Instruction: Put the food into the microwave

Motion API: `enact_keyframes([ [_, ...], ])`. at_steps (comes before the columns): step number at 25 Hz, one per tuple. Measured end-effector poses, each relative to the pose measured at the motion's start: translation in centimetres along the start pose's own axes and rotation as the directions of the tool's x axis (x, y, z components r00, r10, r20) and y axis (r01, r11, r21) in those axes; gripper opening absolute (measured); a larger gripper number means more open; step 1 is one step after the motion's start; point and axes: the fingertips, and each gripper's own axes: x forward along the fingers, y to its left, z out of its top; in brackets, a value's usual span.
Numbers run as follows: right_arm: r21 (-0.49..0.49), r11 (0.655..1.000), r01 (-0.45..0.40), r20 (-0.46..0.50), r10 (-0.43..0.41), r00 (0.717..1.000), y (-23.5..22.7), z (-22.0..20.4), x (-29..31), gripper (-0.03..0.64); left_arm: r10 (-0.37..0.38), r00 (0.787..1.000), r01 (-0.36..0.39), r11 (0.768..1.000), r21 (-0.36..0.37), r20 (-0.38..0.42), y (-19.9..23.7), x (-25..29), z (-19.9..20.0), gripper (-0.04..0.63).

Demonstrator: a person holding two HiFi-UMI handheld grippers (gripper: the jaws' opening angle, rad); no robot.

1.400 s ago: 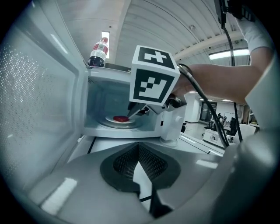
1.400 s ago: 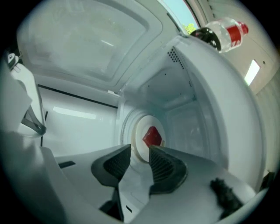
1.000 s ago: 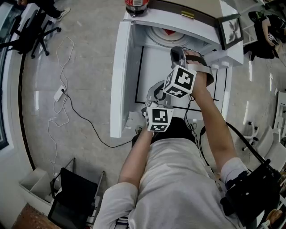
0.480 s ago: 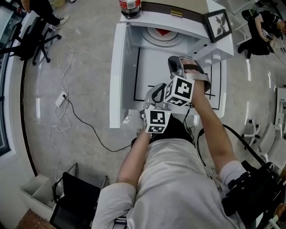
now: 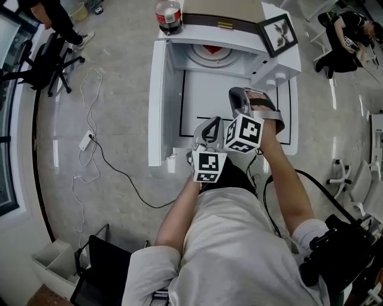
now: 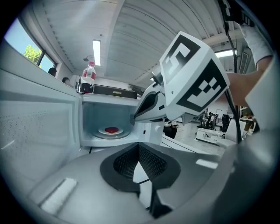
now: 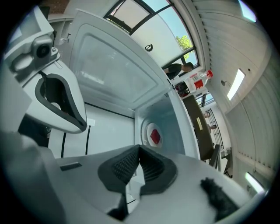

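The white microwave (image 5: 179, 37) stands open at the far end of the table, its door (image 5: 156, 101) swung out to the left. Inside, a red piece of food (image 5: 210, 49) lies on a white plate (image 6: 103, 131) on the turntable; the right gripper view also shows the food (image 7: 155, 136). Both grippers hover over the table in front of the opening. My left gripper (image 5: 209, 124) is shut and empty, and its pads (image 6: 144, 159) meet. My right gripper (image 5: 238, 95), slightly ahead, is also shut with nothing in it.
A soda bottle (image 5: 169, 15) and a framed picture (image 5: 279, 31) stand on top of the microwave. The white table (image 5: 197, 95) carries black outline marks. A cable with a power strip (image 5: 87, 140) lies on the floor at left, near chairs (image 5: 42, 60).
Both grippers have drawn back from the microwave opening toward the person and risen a little. Jaws stay shut. The food has not moved.
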Motion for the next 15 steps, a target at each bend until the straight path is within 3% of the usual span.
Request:
enact_keyframes([
  [15,0.004,1.000,0.011,0.016,-0.011,1.000,0.9,-0.1,-4.8,0.011,-0.066,0.998,0.066,0.997,0.048,-0.013,-2.2,-1.1,1.2,0.008],
])
